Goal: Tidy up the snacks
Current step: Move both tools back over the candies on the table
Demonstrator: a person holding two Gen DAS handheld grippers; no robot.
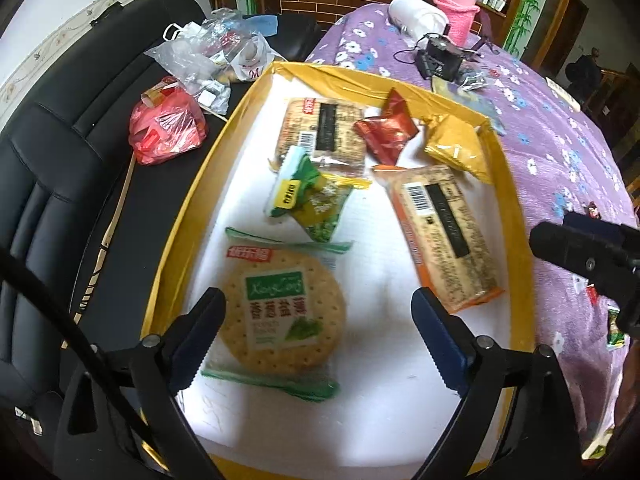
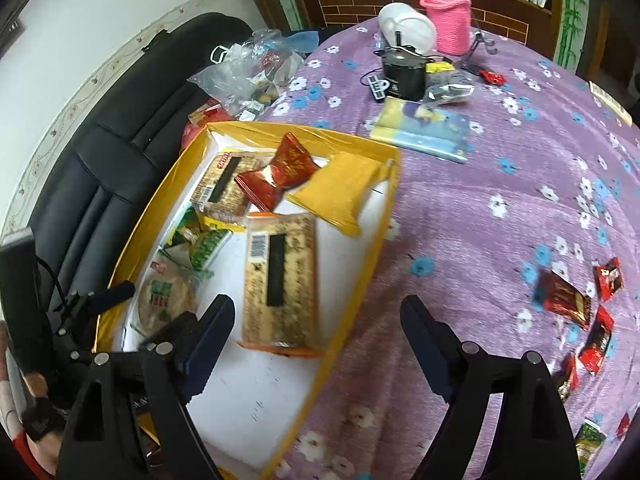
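We note both jaws spread with nothing between them: left hand-held gripper (image 1: 318, 334) above the round cracker pack (image 1: 283, 312), right hand-held gripper (image 2: 318, 332) straddling the yellow box's (image 2: 352, 280) near wall. Box contents, counted in the left view: two long biscuit packs (image 1: 448, 236), one round cracker pack, one green-yellow packet (image 1: 312, 200), one red packet (image 1: 386, 128), one yellow pouch (image 1: 456, 142). Only the right view shows loose red wrapped snacks (image 2: 564, 298) on the purple floral table (image 2: 480, 208), at least four.
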